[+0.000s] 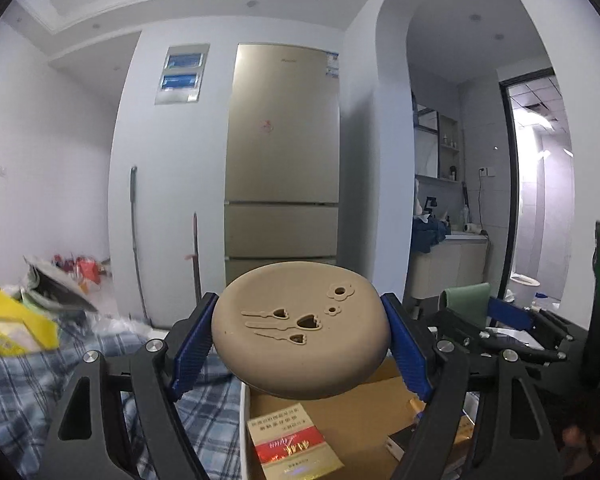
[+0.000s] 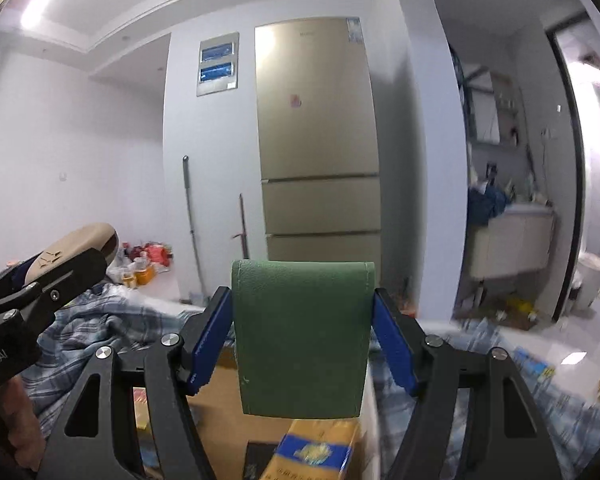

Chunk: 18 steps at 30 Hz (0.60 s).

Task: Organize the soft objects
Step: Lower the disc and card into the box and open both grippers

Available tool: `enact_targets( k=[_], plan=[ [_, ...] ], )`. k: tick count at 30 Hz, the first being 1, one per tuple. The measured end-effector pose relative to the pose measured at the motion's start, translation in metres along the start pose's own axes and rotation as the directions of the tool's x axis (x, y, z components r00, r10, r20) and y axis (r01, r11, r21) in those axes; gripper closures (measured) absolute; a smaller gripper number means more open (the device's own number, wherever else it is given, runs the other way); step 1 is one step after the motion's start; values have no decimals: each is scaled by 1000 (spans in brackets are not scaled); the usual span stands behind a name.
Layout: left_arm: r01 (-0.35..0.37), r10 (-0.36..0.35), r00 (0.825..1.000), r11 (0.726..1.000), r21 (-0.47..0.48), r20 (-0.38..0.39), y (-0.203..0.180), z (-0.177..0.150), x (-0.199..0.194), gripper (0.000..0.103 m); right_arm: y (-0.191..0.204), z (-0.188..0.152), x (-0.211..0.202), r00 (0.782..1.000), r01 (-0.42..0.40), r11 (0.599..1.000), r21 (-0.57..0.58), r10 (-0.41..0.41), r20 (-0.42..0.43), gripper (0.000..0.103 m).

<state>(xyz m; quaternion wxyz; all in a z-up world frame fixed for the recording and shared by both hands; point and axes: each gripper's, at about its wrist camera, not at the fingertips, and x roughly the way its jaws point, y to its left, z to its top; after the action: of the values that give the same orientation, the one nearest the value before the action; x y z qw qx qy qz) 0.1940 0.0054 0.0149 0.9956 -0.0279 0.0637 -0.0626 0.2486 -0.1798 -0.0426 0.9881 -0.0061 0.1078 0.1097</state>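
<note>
We've got the round beige cushion clamped in our left gripper, the green folded pad pinched in our right gripper, both aloft over a cardboard box of books; plaid bedding left, fridge ahead.

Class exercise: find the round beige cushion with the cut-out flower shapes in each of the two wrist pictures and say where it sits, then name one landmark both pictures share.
Left wrist view: the beige cushion sits low in the centre, clamped between the blue pads of the left tongs.
Right wrist view: the same cushion shows at the left edge, partly hidden behind the black tongs frame.
Shared landmark: the tall gold fridge against the back wall.
</note>
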Motion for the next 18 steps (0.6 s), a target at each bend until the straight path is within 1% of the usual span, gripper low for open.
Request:
enact_targets(
  k=[1,3,6,10,13,15,17,18],
  plan=[
    [11,-11,1000,1000,-16,-15,1,-1,3,21,2,-3,1,1000,0,1000,-14,0,-10,35],
    [10,-11,999,1000,-28,-34,3,-5,8,21,2,-8,2,1000,-10,1000,-12,10,-28,35],
    [-3,3,999,1000,-14,-41,5,-11,10,21,-2,-12,10,996,-40,999,6,40,-80,35],
    [6,-6,998,1000,-7,-59,3,-13,14,21,-8,-16,23,980,-104,993,53,111,-167,35],
    [15,-15,998,1000,2,-65,4,-14,12,21,-10,-21,30,969,-110,992,57,119,-216,35],
    [12,-12,997,1000,3,-73,3,-15,14,21,-8,-23,31,968,-99,994,39,105,-228,35],
    [-7,8,998,1000,17,-59,0,-15,11,21,-5,-24,31,965,-104,994,27,108,-238,35],
    [-1,2,998,1000,24,-58,-1,-16,10,21,-4,-24,32,964,-106,994,25,109,-244,35]
  ],
)
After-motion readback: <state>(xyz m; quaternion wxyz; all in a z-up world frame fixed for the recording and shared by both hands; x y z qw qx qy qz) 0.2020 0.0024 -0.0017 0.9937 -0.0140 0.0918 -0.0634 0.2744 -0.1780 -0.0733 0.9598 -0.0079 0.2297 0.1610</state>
